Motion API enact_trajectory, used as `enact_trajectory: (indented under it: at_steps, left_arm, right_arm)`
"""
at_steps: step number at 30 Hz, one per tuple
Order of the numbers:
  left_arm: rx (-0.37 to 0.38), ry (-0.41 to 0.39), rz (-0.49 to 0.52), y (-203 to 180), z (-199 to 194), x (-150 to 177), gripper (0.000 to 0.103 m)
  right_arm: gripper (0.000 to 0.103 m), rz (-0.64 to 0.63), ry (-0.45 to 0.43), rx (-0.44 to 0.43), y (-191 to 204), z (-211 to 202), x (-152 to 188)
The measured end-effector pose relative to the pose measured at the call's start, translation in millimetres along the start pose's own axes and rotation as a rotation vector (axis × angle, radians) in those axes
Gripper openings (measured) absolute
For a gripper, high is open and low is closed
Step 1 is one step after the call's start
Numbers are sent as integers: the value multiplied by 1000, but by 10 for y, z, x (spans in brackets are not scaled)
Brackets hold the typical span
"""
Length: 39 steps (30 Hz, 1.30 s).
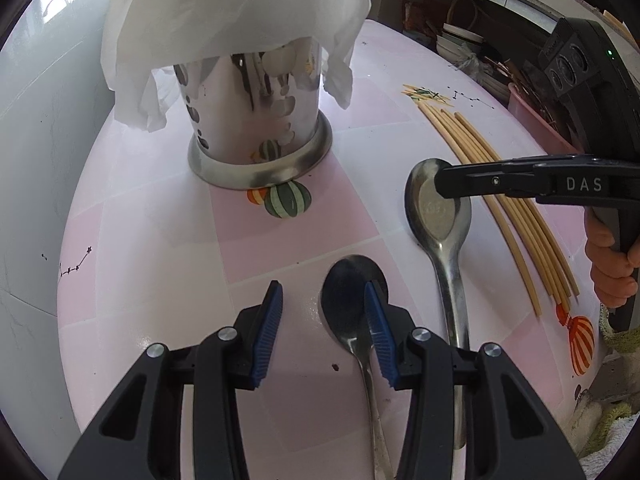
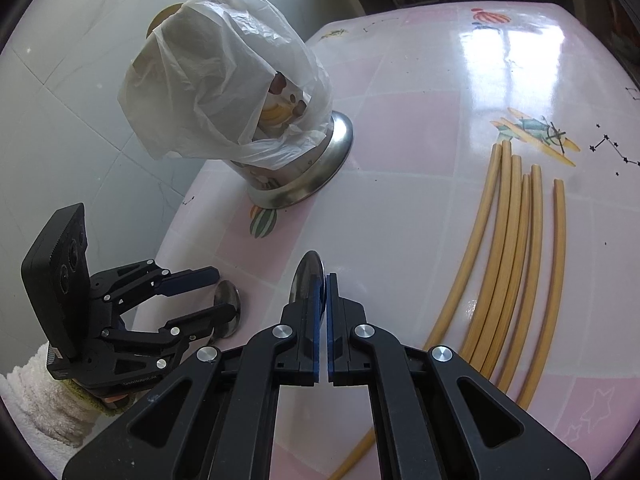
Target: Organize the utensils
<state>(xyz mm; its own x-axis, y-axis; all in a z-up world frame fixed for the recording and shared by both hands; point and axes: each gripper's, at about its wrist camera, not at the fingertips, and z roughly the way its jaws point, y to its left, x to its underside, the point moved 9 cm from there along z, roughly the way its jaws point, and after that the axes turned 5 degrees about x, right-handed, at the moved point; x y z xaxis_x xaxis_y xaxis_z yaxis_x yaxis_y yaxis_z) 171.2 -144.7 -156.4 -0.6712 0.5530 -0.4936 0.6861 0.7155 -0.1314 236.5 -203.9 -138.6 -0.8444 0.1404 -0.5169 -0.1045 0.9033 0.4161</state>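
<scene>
A steel utensil holder point(image 1: 260, 120) under a white plastic bag point(image 1: 236, 12) stands at the back of the pink table; it also shows in the right wrist view point(image 2: 296, 176). Two steel spoons lie on the table. My left gripper point(image 1: 324, 304) is open, its jaws astride the near spoon's bowl point(image 1: 344, 300). My right gripper point(image 2: 323, 292) is shut on the edge of the far spoon's bowl point(image 2: 305, 276); in the left wrist view its fingers point(image 1: 460, 182) pinch that spoon point(image 1: 438, 216). Several bamboo chopsticks point(image 2: 512, 248) lie to the right.
A white tiled wall point(image 1: 36, 128) runs along the table's left edge. A white towel point(image 2: 36, 408) lies at the near left corner. Shelves with bowls and clutter point(image 1: 472, 44) stand beyond the table's far right edge.
</scene>
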Motion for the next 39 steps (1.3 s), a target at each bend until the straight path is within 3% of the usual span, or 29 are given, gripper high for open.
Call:
enact_trajectory:
  at_steps: [10, 18, 30, 39]
  left_arm:
    - [41, 1, 4, -25, -24, 23, 19]
    - [1, -24, 25, -40, -93, 2, 6]
    - [-5, -58, -27, 3, -323, 26, 0]
    - [-41, -170, -75, 91, -676, -39, 0]
  right_arm:
    - [1, -6, -2, 11, 63, 9, -8]
    - [1, -7, -5, 13, 68, -4, -22]
    - [0, -16, -69, 23, 48, -295, -75]
    - [0, -52, -185, 58, 114, -726, -233]
